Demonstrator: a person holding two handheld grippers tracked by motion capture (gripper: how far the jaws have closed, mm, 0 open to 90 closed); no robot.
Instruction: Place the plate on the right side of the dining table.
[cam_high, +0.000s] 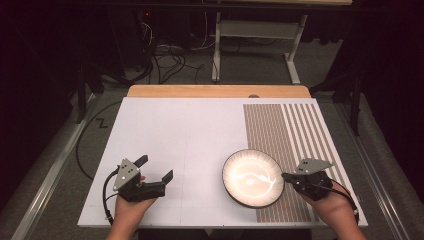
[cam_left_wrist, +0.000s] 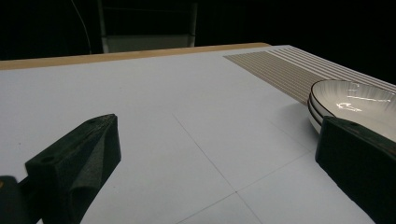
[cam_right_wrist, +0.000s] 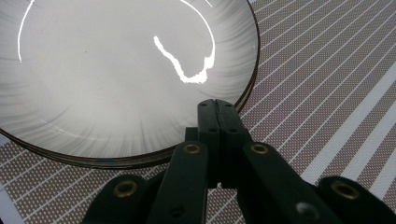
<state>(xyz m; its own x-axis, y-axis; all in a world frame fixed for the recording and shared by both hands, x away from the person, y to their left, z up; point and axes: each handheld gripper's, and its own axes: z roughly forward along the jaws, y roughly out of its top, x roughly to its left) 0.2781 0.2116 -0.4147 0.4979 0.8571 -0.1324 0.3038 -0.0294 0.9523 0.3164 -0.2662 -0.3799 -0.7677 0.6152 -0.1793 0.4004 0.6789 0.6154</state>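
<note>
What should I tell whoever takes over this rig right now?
Left gripper: jaws wide open, holding nothing, over the white table left of the plates.
Right gripper: jaws shut together with nothing between them, tips at the near rim of the plate stack.
Plates: white ribbed plates with dark rims, stacked (two rims show in the left gripper view), partly on the striped mat.
Done: nothing lifted yet.
Left: probably open the right jaws, grip the top plate's rim and take it off the stack.

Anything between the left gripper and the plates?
Nothing visible. Bare white table lies between the open left gripper and the stacked plates. The right gripper, jaws shut, sits at the stack's far rim, not in that path.
</note>
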